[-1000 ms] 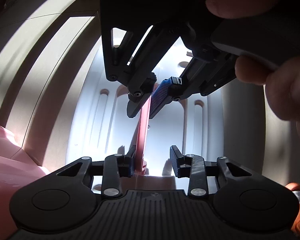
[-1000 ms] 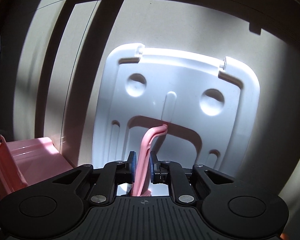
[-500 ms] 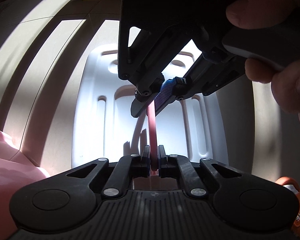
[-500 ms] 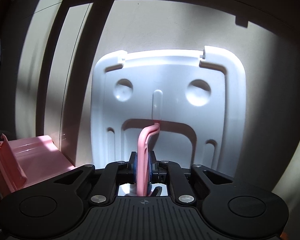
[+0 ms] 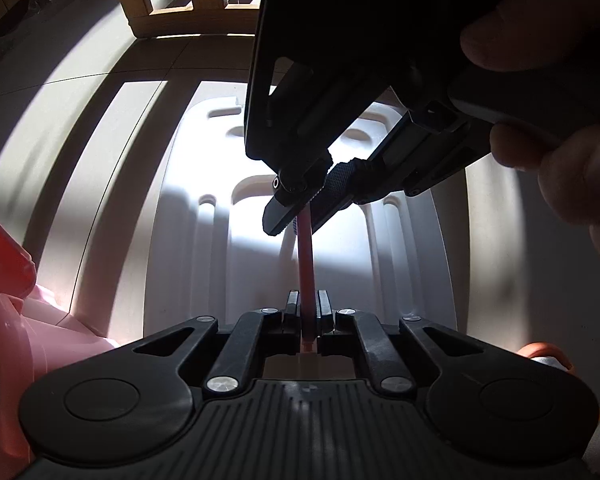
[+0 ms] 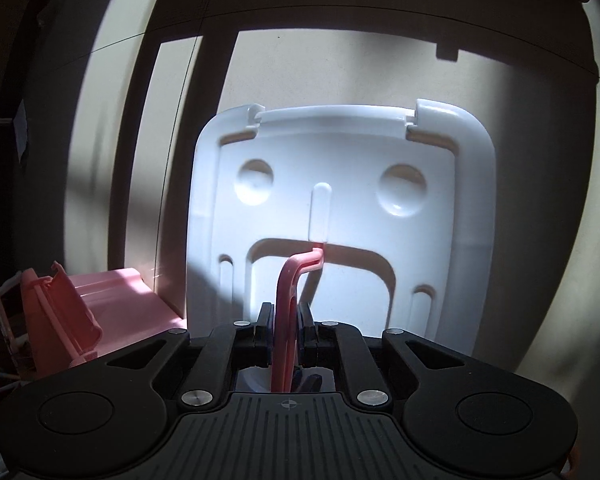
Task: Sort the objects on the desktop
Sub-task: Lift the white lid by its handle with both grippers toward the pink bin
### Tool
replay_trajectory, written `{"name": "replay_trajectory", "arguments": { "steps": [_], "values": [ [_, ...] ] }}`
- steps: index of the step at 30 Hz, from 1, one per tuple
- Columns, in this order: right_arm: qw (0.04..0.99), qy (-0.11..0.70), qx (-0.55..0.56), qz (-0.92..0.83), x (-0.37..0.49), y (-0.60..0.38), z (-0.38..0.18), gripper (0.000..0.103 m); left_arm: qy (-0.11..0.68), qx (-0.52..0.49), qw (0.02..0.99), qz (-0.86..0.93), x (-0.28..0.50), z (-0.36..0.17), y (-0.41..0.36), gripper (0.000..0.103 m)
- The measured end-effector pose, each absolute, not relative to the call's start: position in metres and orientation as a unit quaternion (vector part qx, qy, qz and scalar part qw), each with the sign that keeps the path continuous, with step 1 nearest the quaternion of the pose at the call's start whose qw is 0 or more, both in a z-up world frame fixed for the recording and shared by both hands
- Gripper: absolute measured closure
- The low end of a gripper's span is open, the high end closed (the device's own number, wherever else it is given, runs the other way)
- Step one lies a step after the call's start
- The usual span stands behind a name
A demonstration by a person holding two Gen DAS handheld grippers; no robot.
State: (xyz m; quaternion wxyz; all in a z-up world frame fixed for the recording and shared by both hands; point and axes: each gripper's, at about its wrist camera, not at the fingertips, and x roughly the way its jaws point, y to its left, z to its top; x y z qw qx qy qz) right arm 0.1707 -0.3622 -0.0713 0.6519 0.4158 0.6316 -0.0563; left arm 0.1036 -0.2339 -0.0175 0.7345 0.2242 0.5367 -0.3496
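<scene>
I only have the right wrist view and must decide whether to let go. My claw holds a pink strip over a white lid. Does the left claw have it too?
Observer: Yes. The left claw is shut on the pink strip, at the end opposite the right claw.
Operator: Is the strip bent between the two?
Observer: No. In the left wrist view, the stretch between the claws runs straight.
Operator: Anything near the lid that I can't see?
Observer: An orange object shows at that view's right edge, mostly hidden behind the claw body.
</scene>
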Motion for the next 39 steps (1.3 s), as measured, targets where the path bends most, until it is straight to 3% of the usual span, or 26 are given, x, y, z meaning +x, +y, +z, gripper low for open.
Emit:
{"name": "replay_trajectory", "arguments": {
  "steps": [20,39],
  "values": [
    [0.695,0.595,0.403,-0.033,0.156,-0.339,0.021,0.093,0.488,0.207,0.778,-0.338,0.084,0.065,-0.216,0.096],
    [0.712,0.605,0.355,0.027,0.151,-0.241,0.064,0.093,0.483,0.156,0.817,-0.273,0.056,0.106,-0.122,0.096]
  ]
}}
